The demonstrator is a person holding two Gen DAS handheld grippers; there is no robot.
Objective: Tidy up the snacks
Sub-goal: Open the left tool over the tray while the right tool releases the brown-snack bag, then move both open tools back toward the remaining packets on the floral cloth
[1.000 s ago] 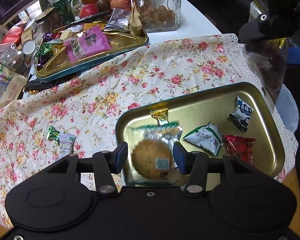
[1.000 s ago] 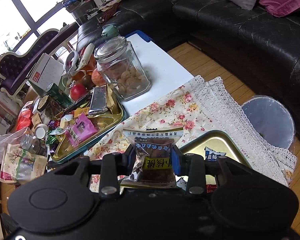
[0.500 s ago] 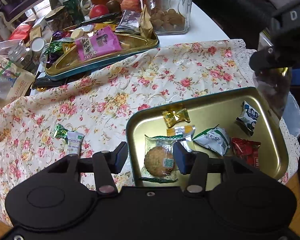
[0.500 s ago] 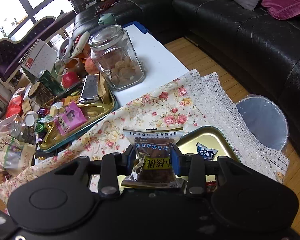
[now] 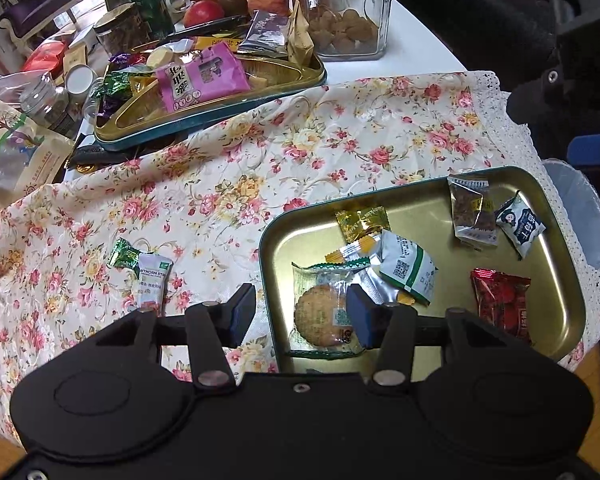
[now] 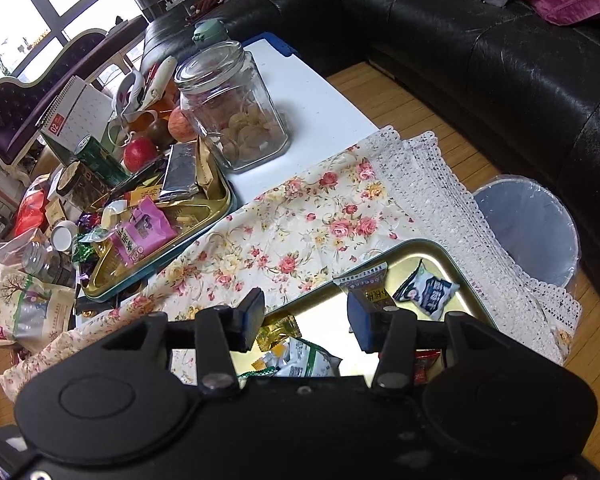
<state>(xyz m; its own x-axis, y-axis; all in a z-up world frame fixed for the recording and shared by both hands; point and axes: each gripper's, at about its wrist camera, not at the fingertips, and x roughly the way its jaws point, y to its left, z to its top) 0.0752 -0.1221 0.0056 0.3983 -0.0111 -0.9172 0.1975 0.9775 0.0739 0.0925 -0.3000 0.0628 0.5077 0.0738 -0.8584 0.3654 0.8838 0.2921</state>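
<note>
Right gripper (image 6: 302,320) fingers just opened; walnut packet (image 5: 473,216) (brown) lies in tray (image 5: 432,200).

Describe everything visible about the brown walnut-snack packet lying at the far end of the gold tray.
The brown walnut-snack packet is a small clear-and-silver plastic wrapper with crimped ends, a dark brown filling and a yellow label. It lies crumpled and slightly tilted inside the gold tray, near its far rim. Its right side meets the white-and-blue packet. No fingers touch it; in the right wrist view it shows just beyond the right finger.
</note>
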